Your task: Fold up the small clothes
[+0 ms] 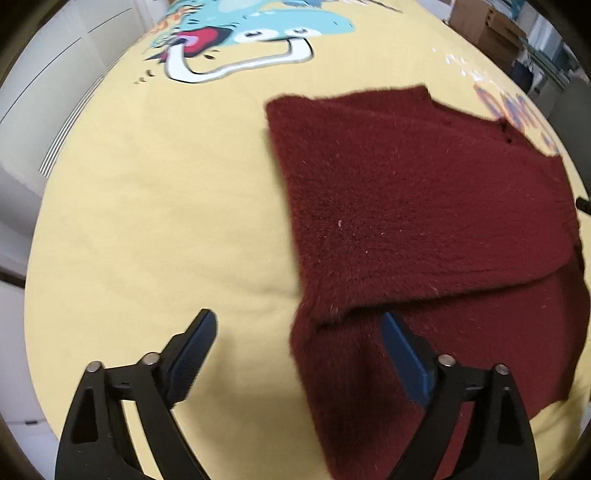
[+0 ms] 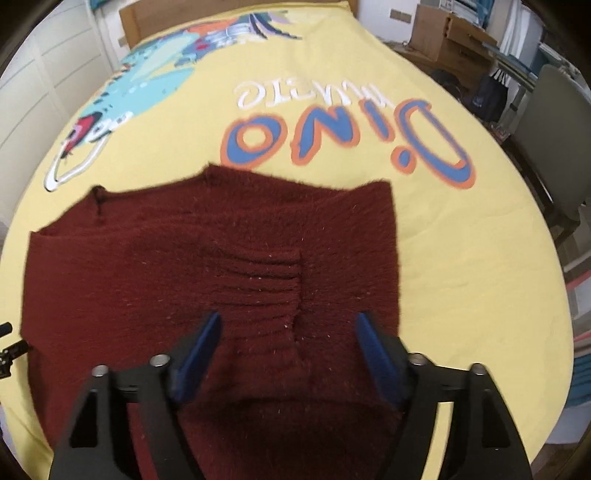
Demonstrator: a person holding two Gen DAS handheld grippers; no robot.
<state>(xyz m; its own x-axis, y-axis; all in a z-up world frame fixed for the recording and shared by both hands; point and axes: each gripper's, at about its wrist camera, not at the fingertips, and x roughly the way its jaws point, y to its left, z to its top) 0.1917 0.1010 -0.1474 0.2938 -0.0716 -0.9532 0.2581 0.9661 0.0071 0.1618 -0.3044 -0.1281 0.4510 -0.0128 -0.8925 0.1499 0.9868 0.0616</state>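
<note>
A small dark red knitted sweater [image 1: 406, 206] lies flat on a yellow printed cloth [image 1: 166, 221], with one layer folded over another. My left gripper [image 1: 299, 325] is open and empty, just above the sweater's near left edge. In the right wrist view the sweater [image 2: 147, 266] fills the middle, with a ribbed cuff or collar [image 2: 258, 288] lying on top. My right gripper [image 2: 288, 325] is open and empty, its fingers on either side of the ribbed part, close above it.
The yellow cloth [image 2: 461, 258] carries a dinosaur print [image 1: 236, 33] and "Dino" lettering [image 2: 347, 144]. Cardboard boxes [image 2: 447, 37] and a grey chair [image 2: 554, 129] stand beyond the right edge. White cabinets [image 1: 55, 74] stand at the left.
</note>
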